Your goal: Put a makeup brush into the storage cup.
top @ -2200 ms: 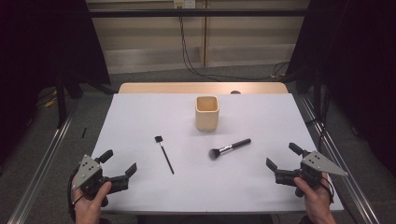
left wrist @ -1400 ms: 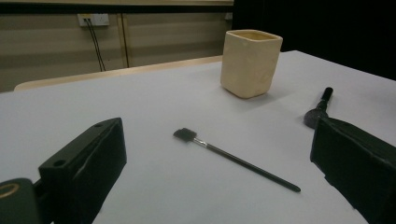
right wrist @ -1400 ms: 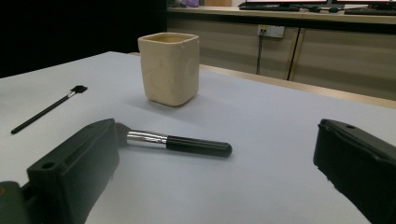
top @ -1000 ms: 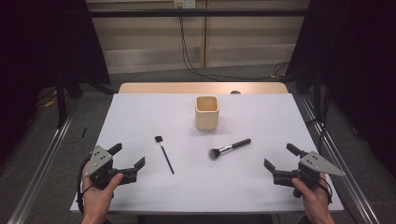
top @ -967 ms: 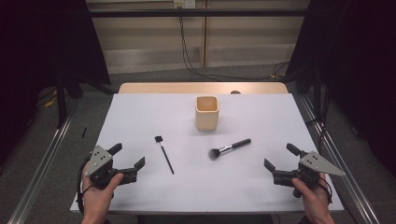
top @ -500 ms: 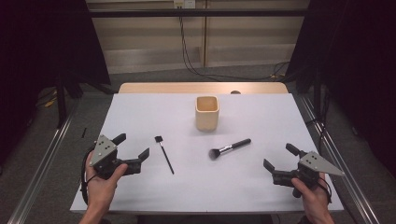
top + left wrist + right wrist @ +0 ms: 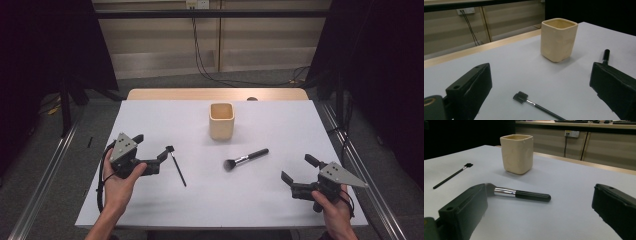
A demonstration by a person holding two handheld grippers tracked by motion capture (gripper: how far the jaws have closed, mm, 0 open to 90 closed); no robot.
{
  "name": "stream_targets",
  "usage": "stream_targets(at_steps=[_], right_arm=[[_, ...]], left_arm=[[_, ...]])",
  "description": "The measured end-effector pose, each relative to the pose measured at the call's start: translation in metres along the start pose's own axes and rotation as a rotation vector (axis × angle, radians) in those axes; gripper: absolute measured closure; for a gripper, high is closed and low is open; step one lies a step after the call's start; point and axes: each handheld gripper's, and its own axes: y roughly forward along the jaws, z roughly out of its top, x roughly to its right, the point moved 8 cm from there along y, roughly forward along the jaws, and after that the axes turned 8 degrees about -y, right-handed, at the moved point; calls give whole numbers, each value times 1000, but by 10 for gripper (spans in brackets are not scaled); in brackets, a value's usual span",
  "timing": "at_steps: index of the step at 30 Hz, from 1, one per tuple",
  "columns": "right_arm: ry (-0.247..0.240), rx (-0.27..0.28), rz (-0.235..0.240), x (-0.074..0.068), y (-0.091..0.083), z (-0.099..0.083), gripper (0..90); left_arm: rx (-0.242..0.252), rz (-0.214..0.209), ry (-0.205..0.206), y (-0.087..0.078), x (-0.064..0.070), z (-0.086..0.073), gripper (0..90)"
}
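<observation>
High view: a white rectangular worktop (image 7: 150, 115) carries three things. A cream square-sided ceramic cup (image 7: 221, 120) stands upright just above the centre of the frame. A thin black eyebrow brush with a small comb head (image 7: 177, 167) lies left of centre, its head toward the top of the frame and its handle running down and slightly right. A black-handled makeup brush with a silver ferrule and dark bristles (image 7: 245, 159) lies slantwise just right of centre, bristles at lower left, handle end at upper right, well apart from the cup. The left claw (image 7: 151, 152), held in a hand at the lower left of the frame, has its jaws spread, and one jaw tip sits just beside the comb head of the thin brush; whether they touch cannot be told. The right claw (image 7: 296, 170), held in a hand at the lower right, is likewise spread and rests near the worktop's front edge, well apart from the makeup brush. Left gripper view: the comb head and part of the handle lie at bottom centre between the two open jaws, the cup stands in the upper middle, and the makeup brush's handle end shows at the right. Right gripper view: the makeup brush lies across the centre, its bristles partly hidden behind the left-hand jaw, with the cup beyond it and the thin brush at the left edge.
</observation>
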Motion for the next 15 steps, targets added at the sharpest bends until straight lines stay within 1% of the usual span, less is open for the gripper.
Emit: stream_targets(at_steps=[1,2,3,4,6,7,8,12,13,14,15], right_arm=[[-4,1,-2,0,0,0,0],[-6,3,-3,0,0,0,0],[-7,2,-2,0,0,0,0],[-3,2,-3,0,0,0,0],[-7,1,-4,0,-1,0,0],[1,2,-4,0,-1,0,0],[1,1,-5,1,-1,0,0],[1,0,-5,1,-1,0,0],[-1,1,-5,1,-1,0,0],[-4,0,-5,0,-1,0,0],[-7,0,-5,0,-1,0,0]], left_arm=[[-13,-7,-17,7,-1,1,40],[-13,-7,-17,7,-1,1,40],[-5,9,-2,12,-2,3,40],[-16,8,9,15,-2,3,40],[-19,4,3,16,-2,4,40],[-22,-4,1,18,-1,5,40],[-32,-7,7,22,0,7,39],[-32,-12,-2,28,0,10,38],[-44,-11,7,32,0,10,38],[-44,-11,7,32,0,10,38],[-54,-10,19,34,0,11,36]])
